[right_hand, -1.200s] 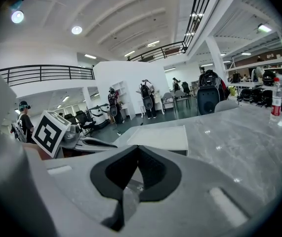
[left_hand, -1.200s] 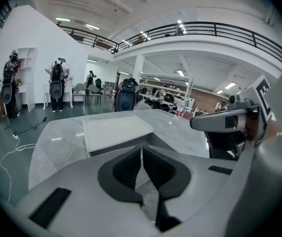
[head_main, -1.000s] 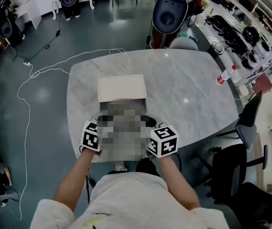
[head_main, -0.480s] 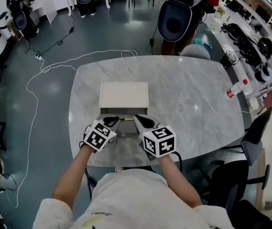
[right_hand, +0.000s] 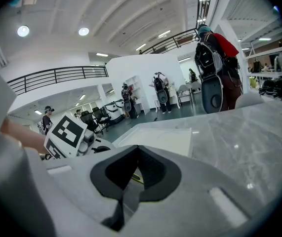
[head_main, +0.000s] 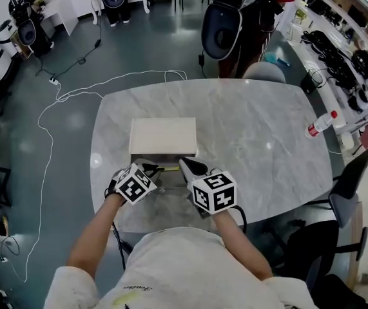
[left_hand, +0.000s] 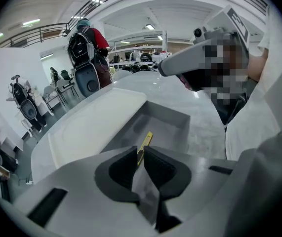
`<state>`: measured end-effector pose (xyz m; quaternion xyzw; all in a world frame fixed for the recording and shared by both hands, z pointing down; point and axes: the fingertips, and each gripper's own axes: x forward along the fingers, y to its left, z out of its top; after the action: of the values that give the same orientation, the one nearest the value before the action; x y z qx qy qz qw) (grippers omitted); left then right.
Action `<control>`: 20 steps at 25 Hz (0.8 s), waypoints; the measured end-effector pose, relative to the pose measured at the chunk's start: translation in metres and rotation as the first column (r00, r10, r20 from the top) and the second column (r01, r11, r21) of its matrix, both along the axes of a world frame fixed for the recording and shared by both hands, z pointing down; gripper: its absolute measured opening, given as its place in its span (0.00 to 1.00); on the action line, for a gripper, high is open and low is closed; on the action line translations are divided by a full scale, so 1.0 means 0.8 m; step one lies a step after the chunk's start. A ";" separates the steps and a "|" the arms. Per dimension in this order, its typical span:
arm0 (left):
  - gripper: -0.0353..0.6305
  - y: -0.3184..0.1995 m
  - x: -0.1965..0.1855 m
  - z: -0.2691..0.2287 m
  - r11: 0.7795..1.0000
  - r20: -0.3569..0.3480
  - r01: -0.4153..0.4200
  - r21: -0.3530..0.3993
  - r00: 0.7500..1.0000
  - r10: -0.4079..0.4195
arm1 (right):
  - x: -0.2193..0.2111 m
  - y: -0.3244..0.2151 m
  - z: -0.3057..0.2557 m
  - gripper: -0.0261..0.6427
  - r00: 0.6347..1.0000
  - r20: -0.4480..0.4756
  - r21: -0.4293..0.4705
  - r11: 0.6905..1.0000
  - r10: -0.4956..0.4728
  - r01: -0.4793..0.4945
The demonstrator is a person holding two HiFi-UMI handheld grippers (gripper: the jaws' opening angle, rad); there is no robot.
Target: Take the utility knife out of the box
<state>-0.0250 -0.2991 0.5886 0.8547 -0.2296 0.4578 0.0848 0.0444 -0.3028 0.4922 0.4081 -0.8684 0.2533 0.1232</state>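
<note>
left tool (left_hand: 140, 151): I read pressed together, empty
right tool (right_hand: 138, 152): also pressed together
utility knife (left_hand: 144, 143): box (head_main: 163, 136) tray, just beyond tools
bottle (head_main: 321, 123): counter (head_main: 254, 140), far right

Room, large open workshop.
- Floor (head_main: 61, 140): grey-blue, glossy.
- Table (head_main: 254, 127): grey marble top with rounded corners, centre of the room.
- Bottle (head_main: 320, 124): white with a red band, on the table's right edge.
- Cable (head_main: 132, 74): white, looping over the floor at far left, by a power strip (head_main: 53, 80).
- Office chair (head_main: 346, 172): black, near right of the table.
- Grey chair (head_main: 264, 71): at the table's far edge.
- Benches (head_main: 345, 50): white, far right, loaded with black gear.
- Shelving (head_main: 55, 5): white, far left.
- Person (right_hand: 220, 58): red top, standing beyond the table.
- Walls (right_hand: 131, 68): white.
- Ceiling (right_hand: 131, 14): white, with round lights (right_hand: 23, 31).
- Gallery with black rail (right_hand: 57, 73): upper level.
</note>
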 end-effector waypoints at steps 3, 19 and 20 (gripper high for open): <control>0.09 -0.001 0.007 0.008 0.999 0.022 -0.030 -0.010 0.999 0.031 | 0.006 -0.005 0.004 0.05 1.000 0.002 -0.005 1.000 0.003 -0.003; 0.15 -0.012 0.012 0.035 0.987 0.107 -0.148 -0.059 0.982 0.154 | 0.009 -0.026 0.020 0.05 1.000 0.002 -0.043 0.999 0.006 -0.006; 0.15 -0.012 0.012 0.036 0.986 0.112 -0.155 -0.062 0.981 0.161 | 0.009 -0.027 0.020 0.05 1.000 0.003 -0.045 0.999 0.007 -0.007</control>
<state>-0.0154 -0.3091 0.6171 0.8395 -0.1534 0.5180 0.0574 0.0515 -0.3243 0.5085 0.4081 -0.8611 0.2739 0.1301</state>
